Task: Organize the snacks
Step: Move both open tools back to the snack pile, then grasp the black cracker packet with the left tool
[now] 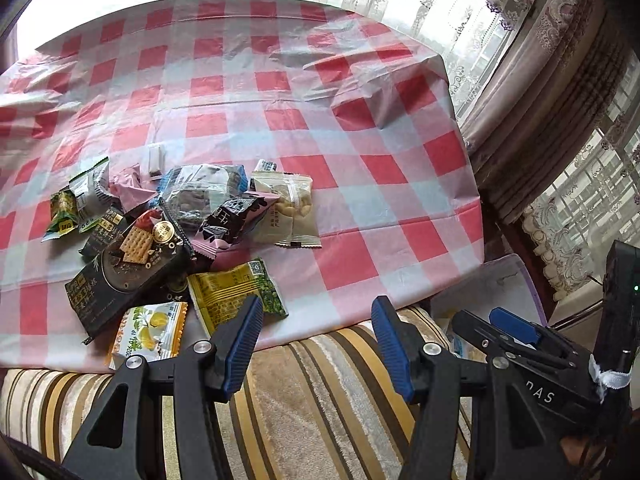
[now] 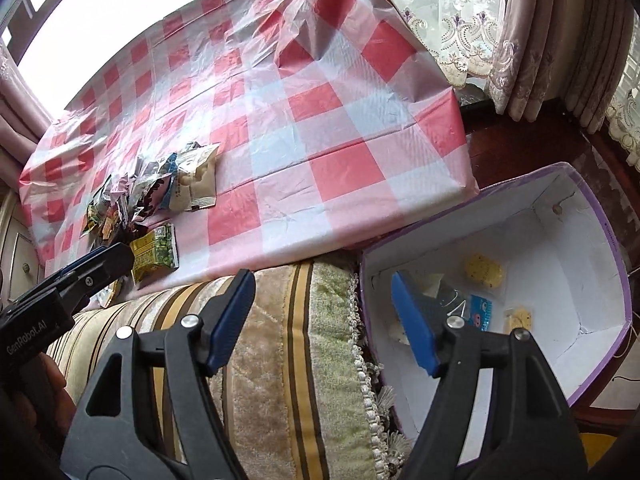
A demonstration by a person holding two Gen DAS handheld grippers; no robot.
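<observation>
Left wrist view is showing your left gripper [image 1: 316, 344] standing wide and holding nothing, its blue pads [image 1: 243, 346] hanging over the striped cushion [image 1: 304, 396] just short of the near edge of the checked tablecloth [image 1: 360, 184]. Your next packet is lying ahead and slightly left of those fingers: the yellow-green packet [image 1: 236, 292] is sitting at the near edge, almost touching the left pad, its long axis running roughly across your line of reach. Beyond it the pile of snacks [image 1: 168, 224] is spreading toward the near-left corner, with the peanut packet [image 1: 290, 208] on its right side.

Your right gripper [image 2: 324, 320] is also gaping wide and carrying nothing, hovering between the cushion and the purple-rimmed box [image 2: 604, 240], which is sitting off the near-right corner and already holding a few packets [image 2: 482, 272]. Your left hand is the nearer one to the pile; judging from this, it should be reaching forward and left while the right is waiting beside the box.
</observation>
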